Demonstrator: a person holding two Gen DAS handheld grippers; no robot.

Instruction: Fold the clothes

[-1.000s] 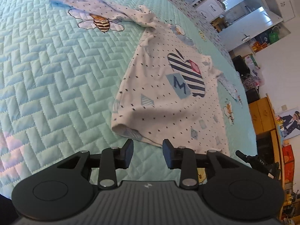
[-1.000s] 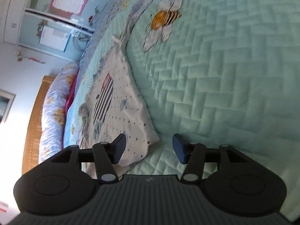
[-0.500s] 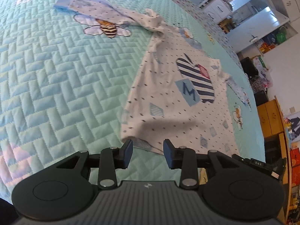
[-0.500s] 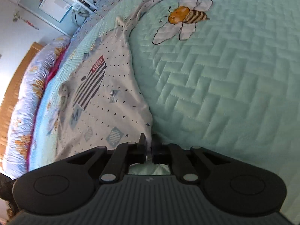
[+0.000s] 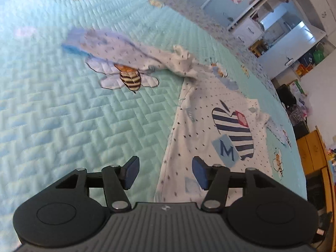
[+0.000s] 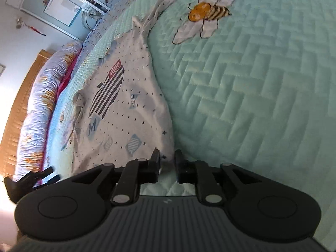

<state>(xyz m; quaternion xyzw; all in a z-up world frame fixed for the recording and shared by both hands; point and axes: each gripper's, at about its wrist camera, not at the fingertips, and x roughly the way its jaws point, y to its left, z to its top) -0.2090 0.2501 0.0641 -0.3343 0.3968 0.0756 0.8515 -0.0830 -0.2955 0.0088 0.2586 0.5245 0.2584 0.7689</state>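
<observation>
Left wrist view: left claw point(image 5: 163, 173) gapes wide, holding nothing, straddling the shirt's point(image 5: 212, 130) side edge near the hem; the shirt lies spread on the quilted bed point(image 5: 84, 121), 1 sleeve point(image 5: 109, 44) trailing toward 11 o'clock.

Right wrist view: right claw point(image 6: 167, 163) is pinched narrow on the shirt's hem corner point(image 6: 167, 157) at 6 o'clock; the bite looks thin, so a lift risks slippage; lifting 1 corner alone risks skewing the fold.

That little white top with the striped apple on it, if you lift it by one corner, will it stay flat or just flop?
The white top will probably flop: it already lies in soft wrinkles, and its sleeve trails loosely across the quilt. It looks thin and light, so the corner pinched by the right gripper should rise easily while the rest drags. Slipping seems unlikely on quilted fabric.
</observation>
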